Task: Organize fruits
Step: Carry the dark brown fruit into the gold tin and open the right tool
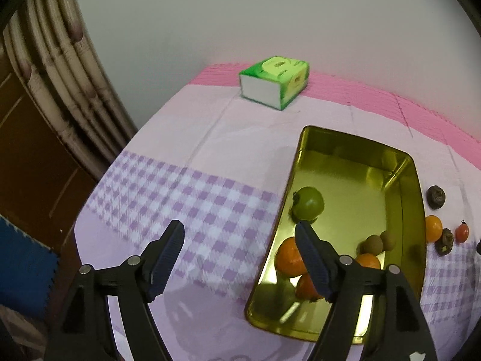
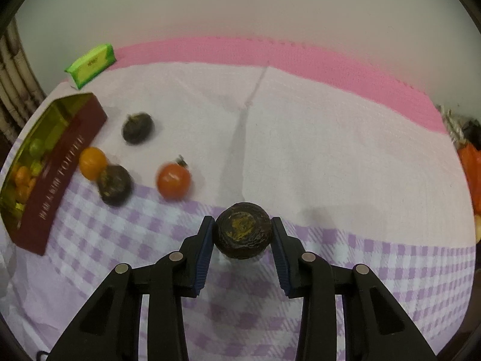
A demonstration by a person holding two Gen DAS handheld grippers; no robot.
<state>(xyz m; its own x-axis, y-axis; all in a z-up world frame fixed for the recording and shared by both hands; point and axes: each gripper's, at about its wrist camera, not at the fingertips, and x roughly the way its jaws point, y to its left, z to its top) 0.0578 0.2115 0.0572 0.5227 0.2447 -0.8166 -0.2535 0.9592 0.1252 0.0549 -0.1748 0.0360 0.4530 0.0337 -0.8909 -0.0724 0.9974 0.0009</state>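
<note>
The right hand-held gripper [image 2: 243, 234] pinched a dark fruit [image 2: 243, 231] between its pads, likely bound for the tin [image 2: 57, 162] at ten o'clock. The left hand-held gripper [image 1: 240, 240] hung released over the tin's near rim, holding nothing. Four loose fruits waited on the tabletop [image 2: 300, 138] beside the tin.

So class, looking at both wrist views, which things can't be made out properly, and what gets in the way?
- Left wrist: lowest orange fruit in the gold tin, partly behind a finger of the left gripper.
- Right wrist: orange items, cut by the right edge.
- Right wrist: fruit inside the tin, small and blurred.
- Right wrist: contact between the right gripper and the dark fruit, unclear.
</note>
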